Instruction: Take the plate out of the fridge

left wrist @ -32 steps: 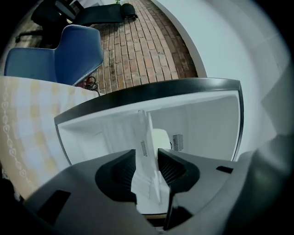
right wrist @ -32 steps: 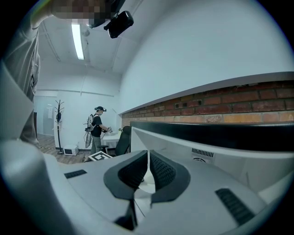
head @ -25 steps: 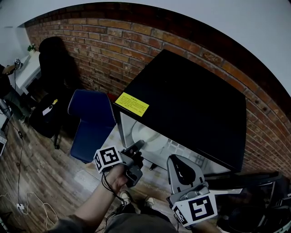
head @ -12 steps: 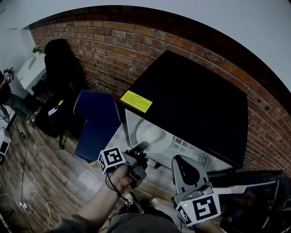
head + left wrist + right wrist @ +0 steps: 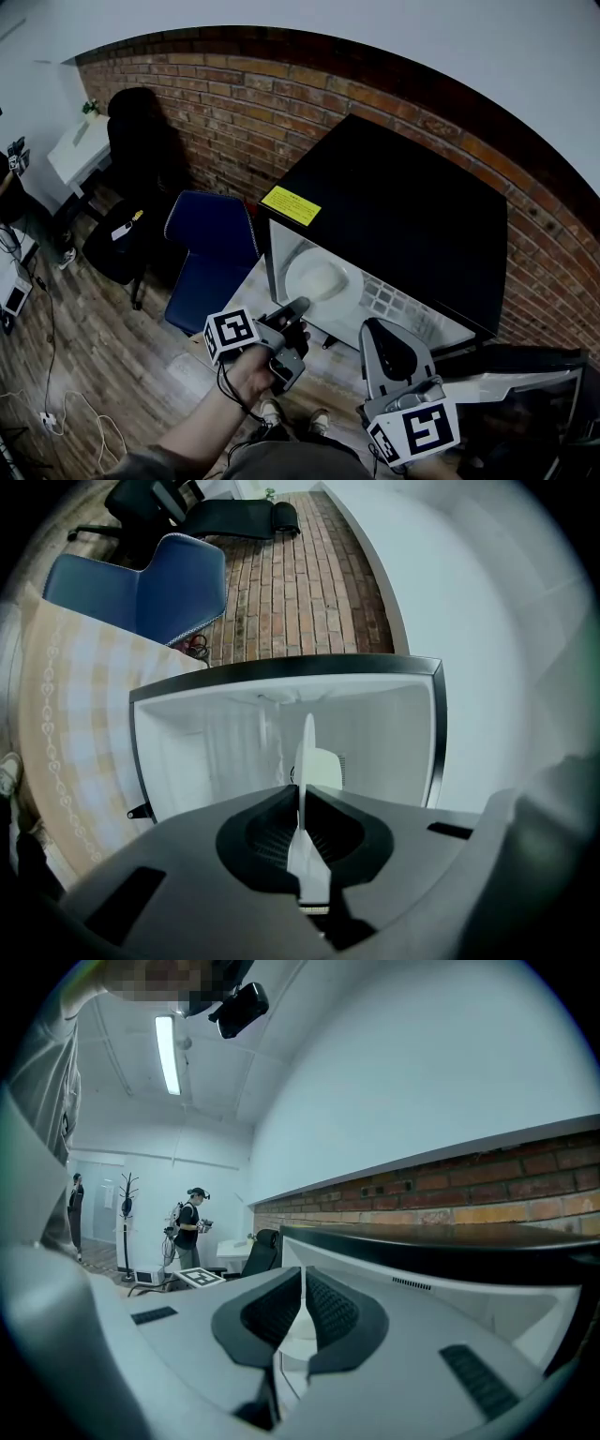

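Observation:
A small black fridge (image 5: 403, 206) stands open against the brick wall, its white inside lit. A white plate (image 5: 317, 278) lies on the shelf inside, and it shows edge-on in the left gripper view (image 5: 307, 752). My left gripper (image 5: 295, 307) hangs just in front of the opening, short of the plate, jaws shut with nothing in them (image 5: 302, 808). To its right, my right gripper (image 5: 380, 337) is also shut and empty (image 5: 302, 1283), in front of the fridge's lower right part. Neither gripper touches the plate.
The fridge door (image 5: 525, 384) swings out at the lower right, close to my right gripper. A blue chair (image 5: 211, 253) stands left of the fridge, with a black office chair (image 5: 141, 159) and a white desk (image 5: 80, 150) behind it. A person (image 5: 189, 1227) stands far off.
The head view has shifted, so the fridge's inside and the plate show more fully. My left gripper has crept a little toward the opening. The right gripper has hardly moved.

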